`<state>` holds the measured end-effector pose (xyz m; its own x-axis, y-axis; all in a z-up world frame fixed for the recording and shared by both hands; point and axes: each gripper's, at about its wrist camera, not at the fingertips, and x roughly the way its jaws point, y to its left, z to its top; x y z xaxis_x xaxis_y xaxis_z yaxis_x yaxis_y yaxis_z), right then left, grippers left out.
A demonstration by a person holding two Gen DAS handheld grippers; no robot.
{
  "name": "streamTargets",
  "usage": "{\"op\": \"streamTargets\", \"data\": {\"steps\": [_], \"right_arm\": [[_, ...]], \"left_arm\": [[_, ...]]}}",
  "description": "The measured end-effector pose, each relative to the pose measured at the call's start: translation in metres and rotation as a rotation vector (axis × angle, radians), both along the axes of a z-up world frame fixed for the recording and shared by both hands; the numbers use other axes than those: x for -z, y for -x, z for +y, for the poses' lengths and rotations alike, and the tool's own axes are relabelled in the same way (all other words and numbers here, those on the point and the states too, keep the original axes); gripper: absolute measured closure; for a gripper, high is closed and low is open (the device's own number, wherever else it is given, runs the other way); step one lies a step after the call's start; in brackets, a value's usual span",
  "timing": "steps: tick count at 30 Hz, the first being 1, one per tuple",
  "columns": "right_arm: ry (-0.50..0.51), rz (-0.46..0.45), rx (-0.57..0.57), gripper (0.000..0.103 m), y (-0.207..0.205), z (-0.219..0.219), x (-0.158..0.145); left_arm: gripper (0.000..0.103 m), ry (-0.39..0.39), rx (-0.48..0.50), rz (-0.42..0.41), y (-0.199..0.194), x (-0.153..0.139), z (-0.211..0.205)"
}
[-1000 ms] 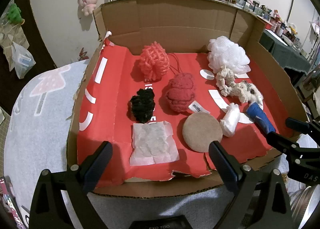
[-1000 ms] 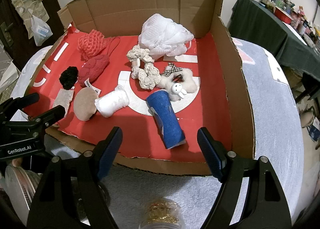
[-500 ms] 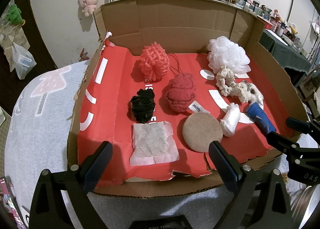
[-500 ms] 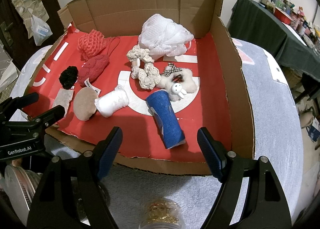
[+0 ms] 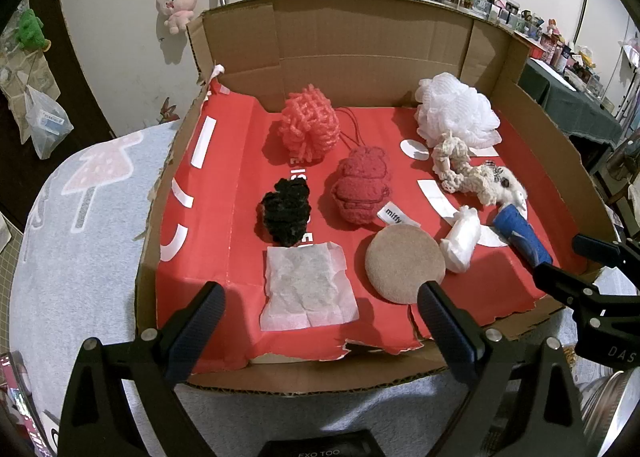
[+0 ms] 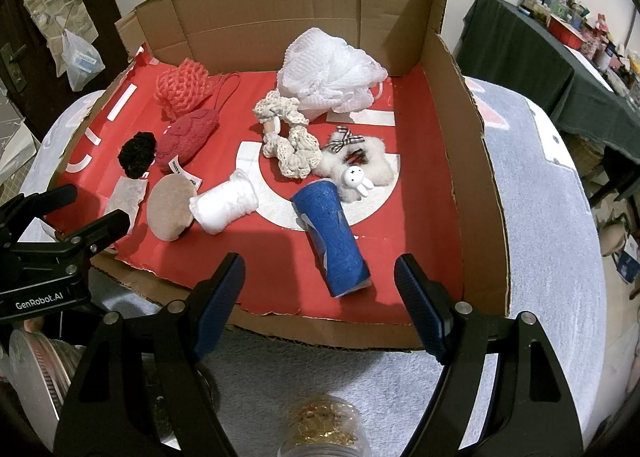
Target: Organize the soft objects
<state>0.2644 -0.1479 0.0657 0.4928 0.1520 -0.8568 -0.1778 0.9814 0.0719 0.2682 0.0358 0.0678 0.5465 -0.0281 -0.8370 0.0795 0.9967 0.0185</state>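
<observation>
**Soft things spread in the box, both grippers waiting at its near edge**

Grey fleece covers the table under your open-fronted cardboard box (image 5: 360,57) with its red paper floor. Your left gripper (image 5: 320,321) and right gripper (image 6: 320,297) both hang at the near edge, jaws spread wide, nothing between them.

Just beyond the left jaws lie the white gauze square (image 5: 306,291) and the round tan pad (image 5: 404,263); past them the black yarn scrunchie (image 5: 285,213), dark red knitted toy (image 5: 362,191) and coral mesh puff (image 5: 310,127). Ahead of the right jaws lie the blue felt roll (image 6: 334,239), the white wadding roll (image 6: 224,207), the cream crochet piece (image 6: 290,137) and the white mesh puff (image 6: 332,77).

They sit loosely by colour: either sorted already, or awaiting sorting. No pick is settled.
</observation>
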Motion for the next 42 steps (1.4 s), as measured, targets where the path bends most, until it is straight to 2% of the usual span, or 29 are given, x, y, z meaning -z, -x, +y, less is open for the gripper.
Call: {"op": "streamTargets", "data": {"steps": [13, 21, 29, 32, 38, 42], "right_arm": [[0.005, -0.009, -0.004, 0.026, 0.002, 0.001, -0.002], [-0.001, -0.076, 0.017, 0.026, 0.013, -0.010, -0.031], [-0.062, -0.183, 0.006, 0.026, 0.058, -0.022, -0.075], [-0.065, -0.251, 0.002, 0.018, 0.088, -0.025, -0.090], [-0.060, -0.373, -0.008, 0.011, 0.154, -0.027, -0.093], [-0.047, -0.412, -0.006, 0.011, 0.185, -0.024, -0.071]], "left_arm": [[0.003, 0.009, 0.003, -0.024, 0.003, -0.006, 0.000], [0.003, 0.053, -0.017, -0.090, 0.018, -0.036, 0.011], [0.000, 0.093, -0.004, -0.258, 0.086, -0.081, 0.010], [0.000, 0.091, 0.002, -0.323, 0.120, -0.088, 0.007], [0.000, 0.084, 0.020, -0.399, 0.179, -0.078, -0.006], [0.000, 0.065, 0.028, -0.401, 0.201, -0.055, -0.015]]}}
